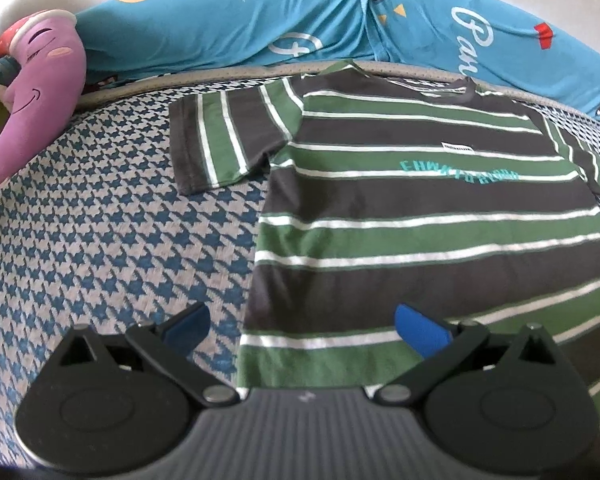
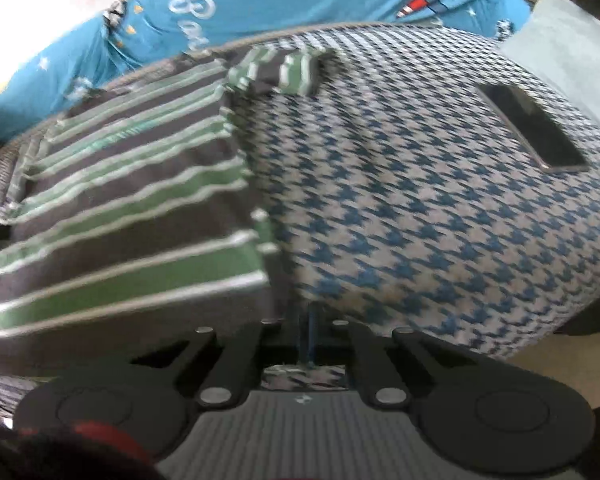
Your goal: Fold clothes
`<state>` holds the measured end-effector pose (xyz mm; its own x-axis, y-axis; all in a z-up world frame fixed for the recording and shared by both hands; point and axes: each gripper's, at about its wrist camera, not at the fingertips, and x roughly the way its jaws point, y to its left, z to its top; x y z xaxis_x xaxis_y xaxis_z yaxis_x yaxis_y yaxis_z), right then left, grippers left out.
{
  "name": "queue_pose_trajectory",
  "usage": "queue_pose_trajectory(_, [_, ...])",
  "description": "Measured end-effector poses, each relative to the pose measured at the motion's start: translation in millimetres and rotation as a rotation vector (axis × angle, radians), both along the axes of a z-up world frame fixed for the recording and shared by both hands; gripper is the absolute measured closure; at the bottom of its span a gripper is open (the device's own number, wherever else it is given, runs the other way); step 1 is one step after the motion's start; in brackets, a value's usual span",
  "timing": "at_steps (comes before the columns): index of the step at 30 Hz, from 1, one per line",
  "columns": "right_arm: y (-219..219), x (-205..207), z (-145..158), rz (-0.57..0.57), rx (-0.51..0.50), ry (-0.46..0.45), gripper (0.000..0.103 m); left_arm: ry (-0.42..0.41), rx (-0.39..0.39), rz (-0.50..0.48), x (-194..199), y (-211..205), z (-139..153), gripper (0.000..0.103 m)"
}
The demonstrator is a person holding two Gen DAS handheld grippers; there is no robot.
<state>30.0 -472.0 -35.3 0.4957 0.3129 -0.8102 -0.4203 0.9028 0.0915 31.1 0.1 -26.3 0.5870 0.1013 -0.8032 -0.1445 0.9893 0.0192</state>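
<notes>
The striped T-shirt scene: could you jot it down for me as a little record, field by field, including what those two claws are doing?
garment: striped T-shirt, green, dark grey and white, spread flat, front up
surface: houndstooth-patterned bed cover
left claw: open, hovering over the shirt's bottom left corner
right claw: shut; blurred view, appears to pinch the shirt's hem corner
behind shirt: blue printed bedding
left side: purple plush toy
right side: dark phone lying on the cover
folding: not yet started

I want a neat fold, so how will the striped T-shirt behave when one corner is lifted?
The striped T-shirt lies flat and thin on the houndstooth bed cover, so it will probably drape limply and feel light. The far sleeve already looks bunched, so it may crumple again.
</notes>
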Motion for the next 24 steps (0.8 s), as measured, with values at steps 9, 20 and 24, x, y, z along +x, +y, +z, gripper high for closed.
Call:
queue_pose_trajectory(9, [3.9,2.3,14.1,0.027,0.104,-0.009,0.091,0.003,-0.01,-0.023,2.1,-9.6,0.9,0.0])
queue_pose_trajectory(20, [46.6,22.0,27.6,0.134,0.137,-0.008,0.08,0.019,-0.015,-0.048,10.8,-25.0,0.1,0.0])
queue_pose_trajectory(24, [66.6,27.0,30.3,0.197,0.123,-0.012,0.078,0.022,-0.014,-0.053,12.3,-27.6,-0.1,0.0])
